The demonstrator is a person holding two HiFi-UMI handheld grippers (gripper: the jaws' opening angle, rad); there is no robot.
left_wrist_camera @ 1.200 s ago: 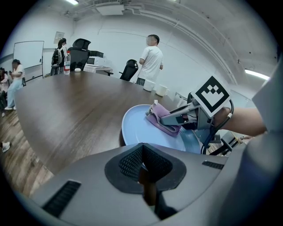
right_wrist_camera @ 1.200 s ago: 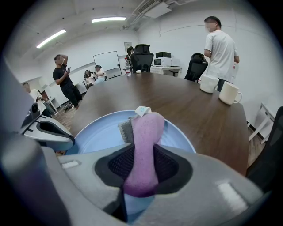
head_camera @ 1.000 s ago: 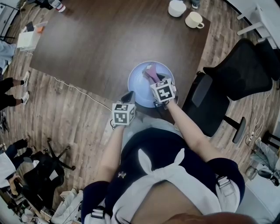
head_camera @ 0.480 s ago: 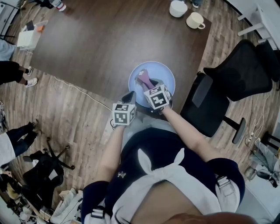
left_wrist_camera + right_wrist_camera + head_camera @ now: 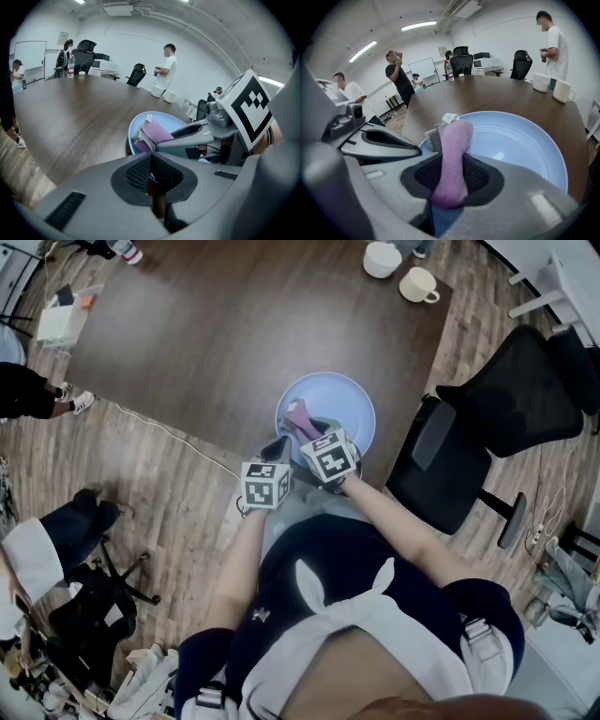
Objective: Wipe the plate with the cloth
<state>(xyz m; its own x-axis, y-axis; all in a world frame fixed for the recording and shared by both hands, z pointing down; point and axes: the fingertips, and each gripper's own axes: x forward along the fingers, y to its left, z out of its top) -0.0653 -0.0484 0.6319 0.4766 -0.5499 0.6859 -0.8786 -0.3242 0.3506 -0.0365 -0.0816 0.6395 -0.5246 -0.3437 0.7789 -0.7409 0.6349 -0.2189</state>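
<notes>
Right gripper [image 5: 451,161] pinches pink cloth [image 5: 454,138] (white tag at its far tip). Cloth sits on the 9 o'clock side of the blue plate [image 5: 352,399]. Left gripper [image 5: 151,157] jaws are clamped on the plate rim at 7 o'clock. Plate is at the 5 o'clock edge of the table [image 5: 234,334].

The plate [image 5: 352,407] is set at the table's [image 5: 234,334] near edge, the cloth [image 5: 298,414] within it. Two cups [image 5: 415,284] are placed far behind
</notes>
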